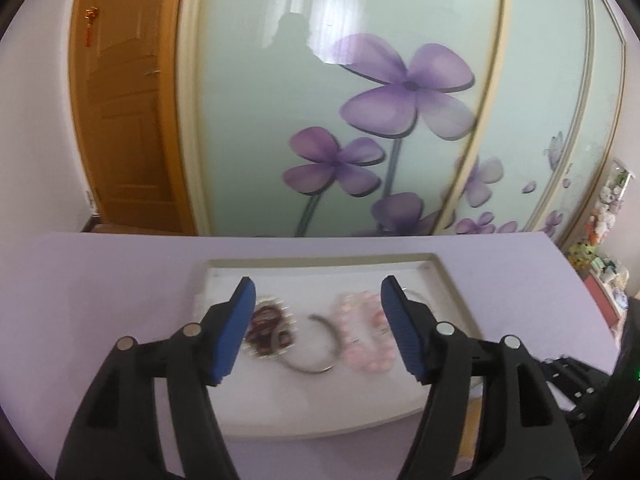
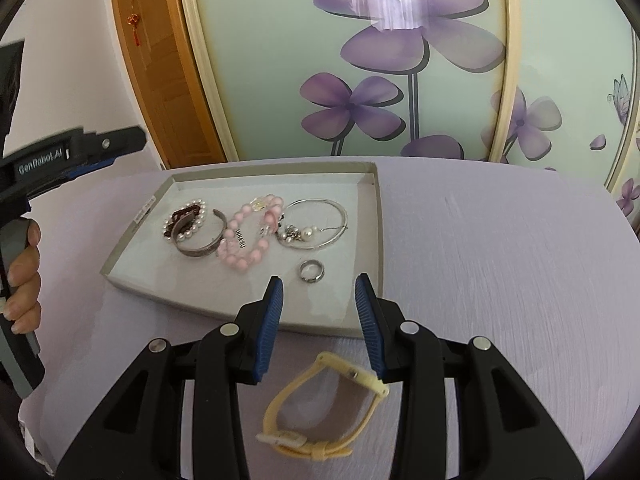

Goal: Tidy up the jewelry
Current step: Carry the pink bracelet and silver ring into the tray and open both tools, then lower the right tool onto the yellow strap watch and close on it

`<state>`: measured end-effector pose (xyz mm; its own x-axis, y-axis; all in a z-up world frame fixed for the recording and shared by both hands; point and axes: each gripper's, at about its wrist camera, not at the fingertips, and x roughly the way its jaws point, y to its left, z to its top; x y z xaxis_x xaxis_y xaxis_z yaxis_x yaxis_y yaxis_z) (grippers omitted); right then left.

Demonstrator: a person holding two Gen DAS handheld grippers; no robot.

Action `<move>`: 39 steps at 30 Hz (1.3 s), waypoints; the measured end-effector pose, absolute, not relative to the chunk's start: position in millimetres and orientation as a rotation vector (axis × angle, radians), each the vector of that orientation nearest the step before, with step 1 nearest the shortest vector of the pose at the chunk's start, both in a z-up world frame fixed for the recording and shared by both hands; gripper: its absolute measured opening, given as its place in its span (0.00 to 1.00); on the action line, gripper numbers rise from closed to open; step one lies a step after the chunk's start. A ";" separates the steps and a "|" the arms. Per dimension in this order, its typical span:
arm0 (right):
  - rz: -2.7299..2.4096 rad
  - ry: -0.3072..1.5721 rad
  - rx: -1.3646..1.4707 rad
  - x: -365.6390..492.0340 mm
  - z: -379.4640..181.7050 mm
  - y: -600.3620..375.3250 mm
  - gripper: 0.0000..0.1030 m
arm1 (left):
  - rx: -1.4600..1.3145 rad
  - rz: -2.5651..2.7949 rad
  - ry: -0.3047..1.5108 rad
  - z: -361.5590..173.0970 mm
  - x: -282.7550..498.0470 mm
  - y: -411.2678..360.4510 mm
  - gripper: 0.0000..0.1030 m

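A shallow white tray (image 2: pixel 378 220) on the lilac table holds a pearl-rimmed dark red piece (image 2: pixel 186 220), a grey cuff bangle (image 2: pixel 200 246), a pink bead bracelet (image 2: pixel 244 240), a thin silver bangle (image 2: pixel 320 222) and a silver ring (image 2: pixel 311 271). My right gripper (image 2: pixel 319 280) stands open over the tray's near edge. A yellow watch (image 2: pixel 320 400) lies on the table under its fingers, and neither pad presses on it. In the left wrist view, my left gripper (image 1: pixel 319 282) hangs open above the tray (image 1: pixel 440 264), with the blurred pink bracelet (image 1: pixel 364 332) and cuff (image 1: pixel 320 360) below it.
A person's hand (image 2: pixel 24 276) holds the left gripper's body (image 2: pixel 80 148) at the left of the tray. Behind the table are a sliding wardrobe door with purple flowers (image 2: pixel 400 40) and a wooden door (image 1: pixel 124 120). Shelves with small toys (image 1: pixel 604 216) stand at the far right.
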<state>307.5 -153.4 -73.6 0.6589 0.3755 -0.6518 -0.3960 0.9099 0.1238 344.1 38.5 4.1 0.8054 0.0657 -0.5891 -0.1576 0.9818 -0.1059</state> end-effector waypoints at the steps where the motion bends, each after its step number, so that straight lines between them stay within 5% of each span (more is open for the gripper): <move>1: 0.438 0.729 -0.029 303.0 -72.9 -153.4 0.38 | -0.154 0.130 0.627 3.3 338.1 43.6 0.64; 18: 0.397 0.710 -0.002 241.7 -68.3 -168.3 0.44 | -0.119 0.254 0.567 -8.1 223.2 86.9 0.75; 25: 0.321 0.740 0.010 238.5 -80.1 -180.5 0.64 | -0.111 0.236 0.584 -20.8 203.2 87.0 0.82; 39: 0.153 0.840 0.060 263.3 -108.4 -163.7 0.84 | -0.107 0.326 0.585 -34.9 194.6 96.9 0.94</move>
